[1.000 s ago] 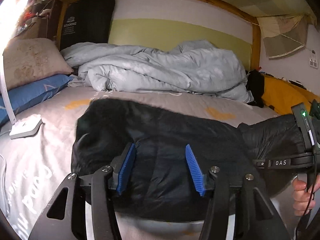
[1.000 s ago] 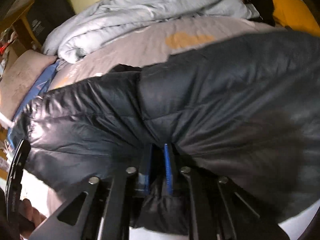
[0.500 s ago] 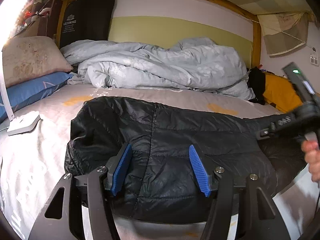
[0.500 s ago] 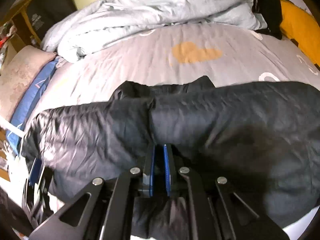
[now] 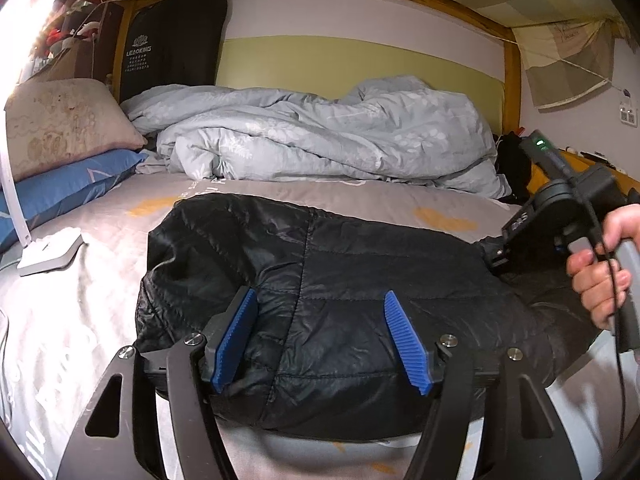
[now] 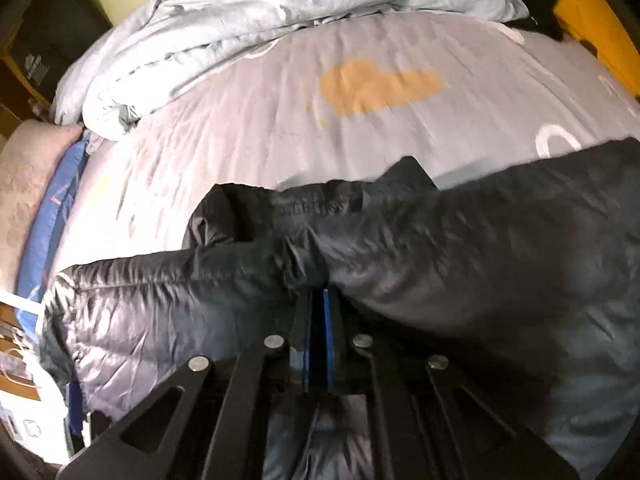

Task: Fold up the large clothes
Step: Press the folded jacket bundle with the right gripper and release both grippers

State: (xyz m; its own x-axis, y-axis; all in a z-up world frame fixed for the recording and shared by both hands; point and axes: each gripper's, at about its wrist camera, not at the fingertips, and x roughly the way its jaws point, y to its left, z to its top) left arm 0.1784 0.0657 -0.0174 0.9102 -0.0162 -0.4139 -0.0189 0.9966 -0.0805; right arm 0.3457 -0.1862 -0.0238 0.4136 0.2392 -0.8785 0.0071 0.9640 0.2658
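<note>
Jacket [image 5: 360, 280]: it is black and puffy and lies across the near part of the bed [image 5: 100, 300], stretched from left to right.

The left gripper [image 5: 322, 338] has its blue pads [image 5: 236, 340] wide apart, and they are opening more. The jacket's near edge sits between them, but the pads do not press on it. The right gripper [image 6: 319, 320] has its jaws closed tight on a pinch of jacket cloth. From the left camera, a hand [image 5: 600, 272] holds that gripper on the right.

The jacket looks soft, light and squishy. Its skin is shiny, so I think it slips easily. It will sag and flop when lifted, not stay flat. A good place to hold it is a seam or an edge, where the cloth bunches and the pads can bite. A fat puffy middle would likely slide out.

Far behind the jacket is a heap of grey quilt [image 5: 320, 140]. On the far left are a tan pillow [image 5: 60, 120] on a blue pillow [image 5: 68, 192], and a white lamp base [image 5: 52, 250].

A black bag [image 5: 172, 40] stands at the far wall. White letters on it read "LEAOKING". The small lines under it are too tiny to read. The grey sheet has white letters near the left, but I cannot read them.
</note>
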